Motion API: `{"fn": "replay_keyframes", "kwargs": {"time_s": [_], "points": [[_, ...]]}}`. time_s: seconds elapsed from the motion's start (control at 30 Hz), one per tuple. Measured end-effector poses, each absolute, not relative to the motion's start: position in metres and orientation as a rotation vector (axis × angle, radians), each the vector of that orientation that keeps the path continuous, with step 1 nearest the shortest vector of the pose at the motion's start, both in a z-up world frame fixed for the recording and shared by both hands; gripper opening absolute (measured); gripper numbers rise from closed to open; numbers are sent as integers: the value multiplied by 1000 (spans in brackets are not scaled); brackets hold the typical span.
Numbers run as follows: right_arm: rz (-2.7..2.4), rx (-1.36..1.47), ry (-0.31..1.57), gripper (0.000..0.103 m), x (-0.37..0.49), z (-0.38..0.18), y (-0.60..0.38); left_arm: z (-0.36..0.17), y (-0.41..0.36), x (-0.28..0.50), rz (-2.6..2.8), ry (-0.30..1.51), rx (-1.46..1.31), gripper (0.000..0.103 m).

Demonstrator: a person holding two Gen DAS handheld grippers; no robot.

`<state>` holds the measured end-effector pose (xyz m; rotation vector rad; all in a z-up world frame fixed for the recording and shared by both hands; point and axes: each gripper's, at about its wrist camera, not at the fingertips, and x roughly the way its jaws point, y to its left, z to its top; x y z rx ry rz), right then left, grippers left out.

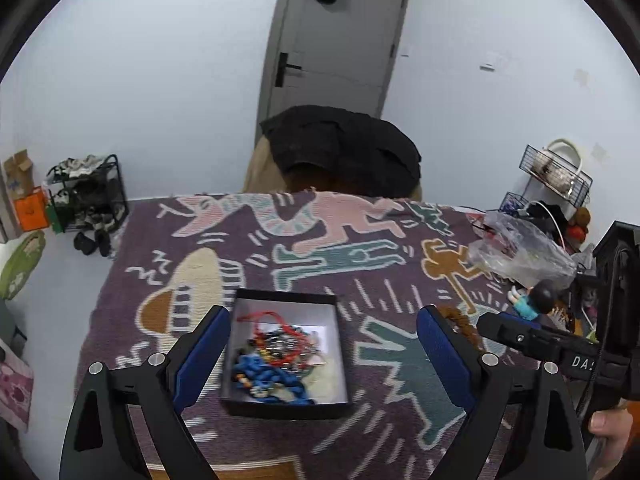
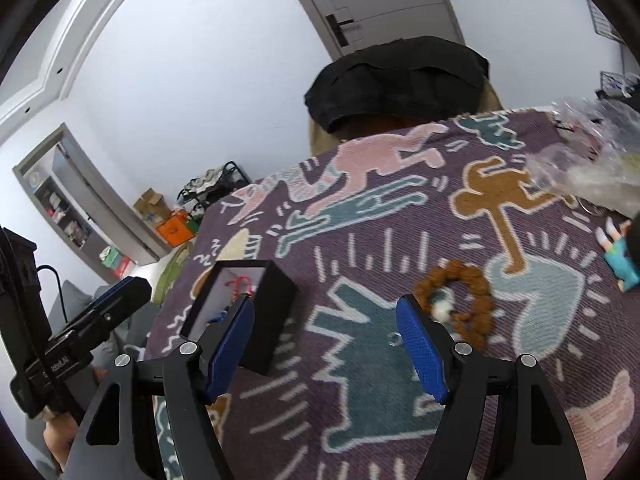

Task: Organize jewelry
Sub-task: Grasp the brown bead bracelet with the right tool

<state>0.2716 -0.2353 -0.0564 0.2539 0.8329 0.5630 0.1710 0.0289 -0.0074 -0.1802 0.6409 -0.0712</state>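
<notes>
Fingers [image 2: 230, 344] partly hiding jewelry box [image 2: 276, 312]

The tangled beads and cords [image 1: 276, 356] in the black open box [image 1: 286, 408] cannot be told apart. The clear crumpled plastic bag [image 2: 592, 164] is blurred and its contents unreadable. The small blue-clothed doll [image 2: 620, 256] is cut off by the right wrist view's edge.

Black open box [image 1: 289, 404], upright on patterned cloth, pale inside. Holds tangled jewelry [image 1: 276, 360]: red cord at far end, blue beads at near end, small mixed beads between. Brown beaded bracelet [image 2: 456, 300] flat on cloth, well apart to the right of box, looped around a white bead.
</notes>
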Motion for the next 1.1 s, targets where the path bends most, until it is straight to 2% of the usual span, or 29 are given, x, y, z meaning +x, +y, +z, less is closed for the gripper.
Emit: {"fn": "replay_keyframes", "kwargs": {"time_s": [0.5,0.67,0.8,0.87,0.93,1.1], "points": [[477,349,878,72,281,-86,-306,-16,-32,195,-174,688,-152,94],[458,375,906,60,291,-100,-319,-26,-46,205,-193,717,-136,91],[436,379,937,56,300,-115,-322,-36,-53,213,-195,750,-128,81],[428,374,961,46,306,-123,-319,-40,-56,216,-197,762,-126,78],[419,365,981,43,312,-130,-316,-43,-58,219,-198,773,-121,74],[399,346,1012,35,325,-141,-306,-51,-62,224,-202,797,-117,70]]}}
